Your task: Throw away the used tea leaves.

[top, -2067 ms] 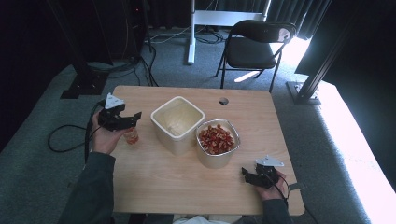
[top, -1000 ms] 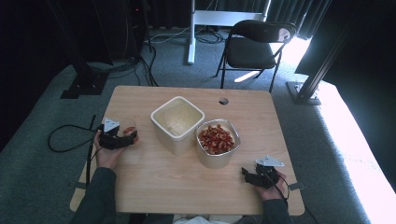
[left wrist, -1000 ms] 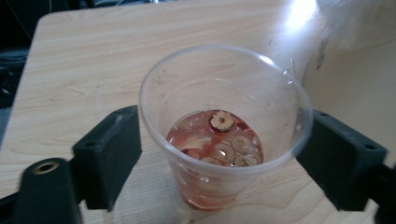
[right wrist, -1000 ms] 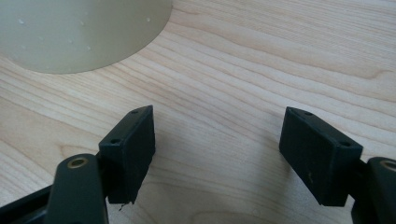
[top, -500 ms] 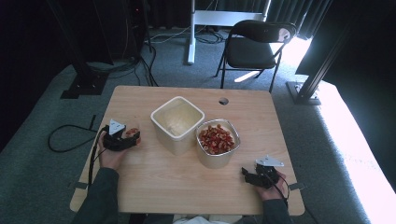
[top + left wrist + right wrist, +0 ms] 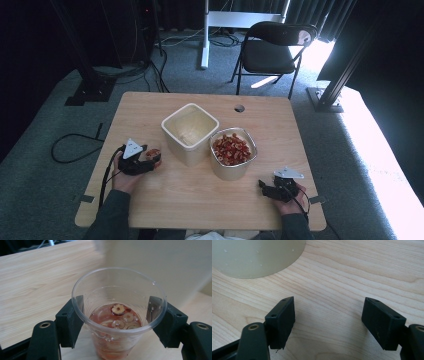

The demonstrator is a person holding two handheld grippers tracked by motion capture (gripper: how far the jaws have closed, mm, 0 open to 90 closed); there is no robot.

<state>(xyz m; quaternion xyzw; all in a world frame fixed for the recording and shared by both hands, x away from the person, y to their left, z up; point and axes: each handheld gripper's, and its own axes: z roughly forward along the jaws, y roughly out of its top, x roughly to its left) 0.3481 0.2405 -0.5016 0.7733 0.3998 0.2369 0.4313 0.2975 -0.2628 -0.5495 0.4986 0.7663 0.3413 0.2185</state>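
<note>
While gripping: left tool (image 6: 113, 322) has just been closing, pads on clear cup (image 6: 117, 315).
Right tool (image 6: 328, 322): half open, empty.
Technique: squeeze lightly, keep cup upright.

A light wooden table (image 6: 200, 200) stood on grey carpet (image 6: 40, 200). Beyond the table, 1 black folding chair (image 6: 272, 52) faced it; bright light (image 6: 380, 165) fell right of the table, dark curtains behind.
</note>
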